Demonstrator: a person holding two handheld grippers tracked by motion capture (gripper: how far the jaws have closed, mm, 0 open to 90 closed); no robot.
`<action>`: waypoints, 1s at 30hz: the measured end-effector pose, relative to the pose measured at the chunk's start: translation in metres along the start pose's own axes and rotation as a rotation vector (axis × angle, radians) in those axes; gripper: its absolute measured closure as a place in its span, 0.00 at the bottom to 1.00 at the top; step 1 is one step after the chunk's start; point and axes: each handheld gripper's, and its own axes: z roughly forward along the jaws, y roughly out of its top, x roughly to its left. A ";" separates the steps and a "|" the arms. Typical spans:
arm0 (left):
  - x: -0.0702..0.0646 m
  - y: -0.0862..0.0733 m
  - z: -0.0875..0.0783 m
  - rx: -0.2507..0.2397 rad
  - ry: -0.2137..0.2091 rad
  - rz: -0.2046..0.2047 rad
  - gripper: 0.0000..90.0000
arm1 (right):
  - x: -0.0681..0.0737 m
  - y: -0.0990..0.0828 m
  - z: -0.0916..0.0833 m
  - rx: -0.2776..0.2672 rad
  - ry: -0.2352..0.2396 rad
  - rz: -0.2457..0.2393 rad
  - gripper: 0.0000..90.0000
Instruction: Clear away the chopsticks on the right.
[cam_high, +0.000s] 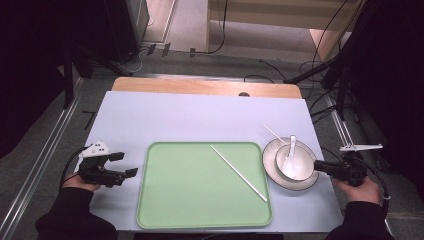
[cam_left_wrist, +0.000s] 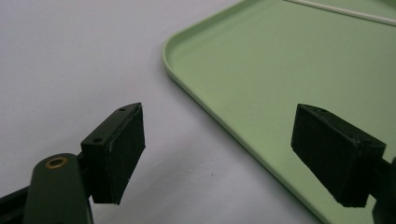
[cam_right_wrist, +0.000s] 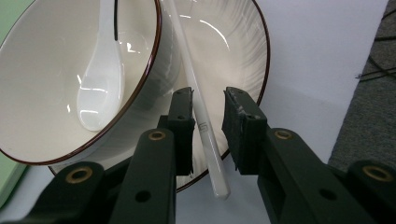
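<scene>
A white bowl stands on a dark-rimmed white plate at the table's right, and a white spoon lies in the bowl. One white chopstick rests across the plate beside the bowl. A second chopstick lies diagonally on the green tray. My right gripper is at the plate's right rim. In the right gripper view it is open, its jaws on either side of the plate's chopstick, with a gap on one side. My left gripper is open and empty, just left of the tray.
The table is covered with a pale sheet, with a bare wooden strip along its far edge. Cables and stand legs lie on the floor beyond and to the right. The table's right edge is close to the plate.
</scene>
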 end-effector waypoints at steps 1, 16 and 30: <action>0.000 0.000 0.000 0.000 0.000 0.000 0.20 | 0.000 0.000 0.000 0.000 0.000 0.000 0.82; 0.000 0.000 0.001 0.011 0.003 0.004 0.20 | -0.002 0.000 0.008 0.036 0.025 0.003 0.93; 0.001 0.000 0.000 0.009 0.006 0.002 0.20 | -0.011 0.001 0.004 0.038 0.121 0.144 0.95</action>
